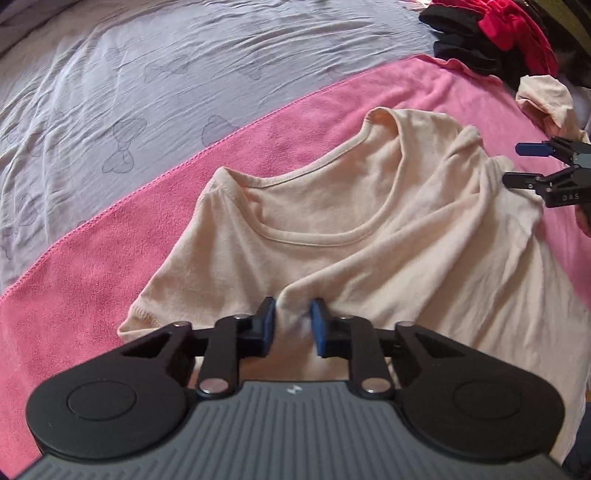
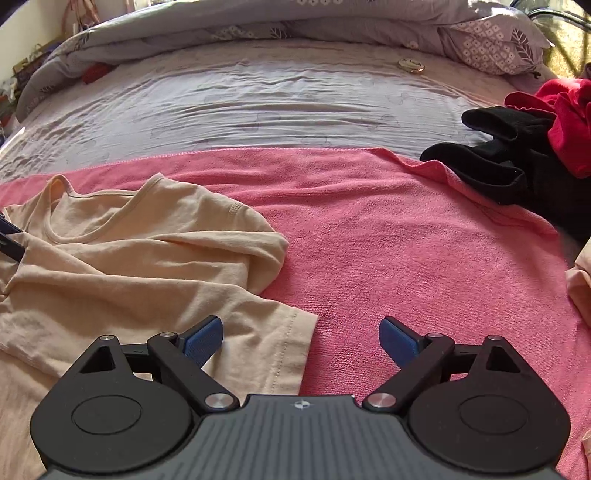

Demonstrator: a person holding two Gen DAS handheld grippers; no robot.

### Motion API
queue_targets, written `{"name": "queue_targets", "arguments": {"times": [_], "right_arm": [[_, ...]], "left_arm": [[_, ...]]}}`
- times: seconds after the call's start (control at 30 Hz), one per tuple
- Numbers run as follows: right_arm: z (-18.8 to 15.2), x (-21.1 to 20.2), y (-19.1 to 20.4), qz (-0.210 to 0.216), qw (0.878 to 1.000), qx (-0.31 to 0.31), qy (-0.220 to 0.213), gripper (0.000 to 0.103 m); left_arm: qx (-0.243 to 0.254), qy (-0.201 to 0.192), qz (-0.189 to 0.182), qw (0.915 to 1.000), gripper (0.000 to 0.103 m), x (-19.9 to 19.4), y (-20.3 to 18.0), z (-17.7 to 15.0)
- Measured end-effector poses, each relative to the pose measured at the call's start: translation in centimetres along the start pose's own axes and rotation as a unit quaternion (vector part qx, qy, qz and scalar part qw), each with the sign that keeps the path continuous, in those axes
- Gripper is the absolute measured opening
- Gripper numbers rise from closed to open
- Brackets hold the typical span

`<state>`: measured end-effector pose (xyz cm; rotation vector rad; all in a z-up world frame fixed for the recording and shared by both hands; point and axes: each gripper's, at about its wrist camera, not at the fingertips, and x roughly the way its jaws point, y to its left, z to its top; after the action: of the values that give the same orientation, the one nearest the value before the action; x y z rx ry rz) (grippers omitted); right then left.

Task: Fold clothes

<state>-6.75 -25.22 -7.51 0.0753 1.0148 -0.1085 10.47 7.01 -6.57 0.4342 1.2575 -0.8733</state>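
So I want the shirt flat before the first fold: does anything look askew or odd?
Yes. The peach T-shirt lies rumpled on the pink towel: the left gripper pinches up a ridge of cloth, and its right sleeve is bunched over itself. The right gripper is open, holding nothing.

Bed (image 2: 258,99) in lilac sheet, pink towel (image 2: 388,240), black clothes (image 2: 491,158), duvet (image 2: 221,26)

Black grippers, blue-padded fingers (image 2: 205,339), seemingly ribbed grey housings.
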Motion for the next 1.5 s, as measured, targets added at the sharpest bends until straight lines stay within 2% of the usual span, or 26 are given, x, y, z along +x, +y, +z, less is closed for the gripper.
{"name": "queue_targets", "arguments": {"times": [0.07, 0.1, 0.13, 0.2, 0.27, 0.43, 0.57, 0.73, 0.93, 1.03, 1.17, 1.27, 1.43, 1.5], "right_arm": [[0.0, 0.1, 0.1, 0.003, 1.000, -0.004, 0.001, 0.089], [0.0, 0.1, 0.2, 0.003, 1.000, -0.008, 0.000, 0.088], [0.0, 0.1, 0.3, 0.002, 1.000, -0.011, -0.001, 0.087], [0.0, 0.2, 0.4, -0.002, 1.000, -0.013, -0.003, 0.072], [0.2, 0.5, 0.4, 0.006, 1.000, -0.007, 0.005, 0.066], [0.6, 1.3, 0.0, 0.029, 0.999, 0.009, 0.015, 0.059], [1.1, 0.7, 0.1, 0.068, 0.997, 0.018, 0.032, 0.010], [1.8, -1.6, 0.1, 0.080, 0.996, 0.031, 0.016, 0.009], [4.1, -6.7, -0.4, 0.130, 0.989, 0.062, -0.040, 0.009], [5.3, -7.7, -1.0, 0.157, 0.983, 0.077, -0.058, 0.009], [5.8, -4.4, -1.4, 0.135, 0.987, 0.071, -0.043, 0.009], [4.6, 0.4, -0.9, 0.105, 0.993, 0.045, 0.006, 0.009], [3.3, 1.5, -1.1, 0.078, 0.996, 0.031, 0.025, 0.012], [2.8, 1.8, -1.1, 0.068, 0.997, 0.025, 0.032, 0.018]], "left_arm": [[0.009, -0.003, 0.014, 0.9999, 0.003, -0.1, -0.3, 0.0], [0.016, -0.005, 0.022, 0.9996, 0.002, -0.3, -0.6, -0.1], [0.022, -0.007, 0.030, 0.9993, 0.002, -0.3, -1.0, -0.2], [0.023, -0.012, 0.044, 0.9987, 0.000, -0.5, -1.5, -0.3], [0.015, -0.020, 0.053, 0.9983, 0.000, -0.8, -1.8, -0.4], [-0.002, -0.035, 0.064, 0.9973, 0.000, -1.6, -2.0, -0.9], [-0.006, -0.046, 0.072, 0.9964, 0.000, -2.2, -2.5, -1.5], [-0.015, -0.060, 0.077, 0.9951, 0.000, -3.3, -2.9, -1.8], [-0.029, -0.079, 0.084, 0.9928, 0.000, -4.9, -3.1, -2.0], [-0.040, -0.087, 0.089, 0.9914, 0.000, -5.8, -2.7, -2.3], [-0.050, -0.078, 0.100, 0.9907, 0.000, -4.9, -1.5, -2.4], [-0.059, -0.068, 0.093, 0.9916, 0.000, -3.5, -0.6, -2.2], [-0.065, -0.060, 0.093, 0.9918, 0.003, -2.9, 0.0, -2.3], [-0.067, -0.064, 0.097, 0.9909, 0.010, -3.7, 0.4, -2.7]]}}
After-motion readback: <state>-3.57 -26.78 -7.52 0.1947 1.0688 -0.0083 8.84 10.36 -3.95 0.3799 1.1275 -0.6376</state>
